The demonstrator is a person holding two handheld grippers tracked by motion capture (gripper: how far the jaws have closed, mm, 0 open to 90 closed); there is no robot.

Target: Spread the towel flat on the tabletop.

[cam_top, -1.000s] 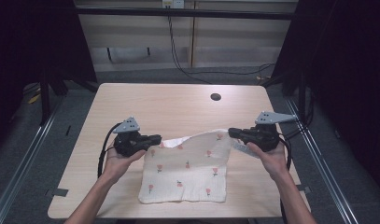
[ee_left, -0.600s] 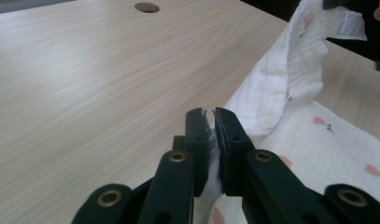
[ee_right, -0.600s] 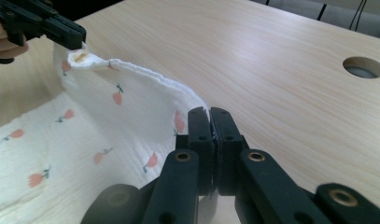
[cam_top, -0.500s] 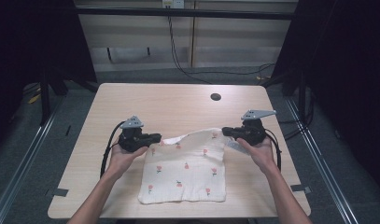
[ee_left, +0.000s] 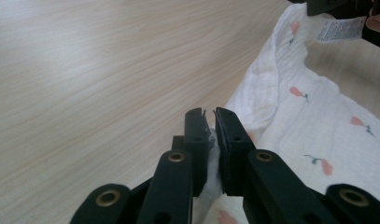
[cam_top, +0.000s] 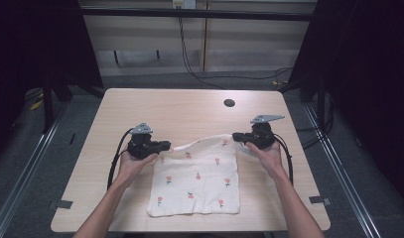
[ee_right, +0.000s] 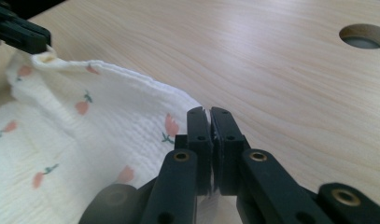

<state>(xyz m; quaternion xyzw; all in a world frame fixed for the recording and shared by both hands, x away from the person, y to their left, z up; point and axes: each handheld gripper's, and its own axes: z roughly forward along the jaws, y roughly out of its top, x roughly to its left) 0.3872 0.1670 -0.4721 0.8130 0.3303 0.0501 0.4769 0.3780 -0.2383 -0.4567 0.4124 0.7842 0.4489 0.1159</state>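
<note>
A white cloth with small pink flower prints lies on the light wooden table, its near part flat and its far edge lifted. My left gripper is shut on the cloth's far left corner; in the left gripper view the fabric is pinched between the jaws of that gripper. My right gripper is shut on the far right corner, and the right gripper view shows the cloth clamped in its jaws. The far hem sags between the two grippers.
A round cable hole sits in the table toward the far right, also visible as the hole in the right gripper view. Bare wood stretches beyond the cloth. Cables trail from both grippers over the table's sides.
My right gripper has moved left and slightly away from me with its corner, bringing the two held corners closer. The cloth's right side has drawn in; the left gripper barely moved.
</note>
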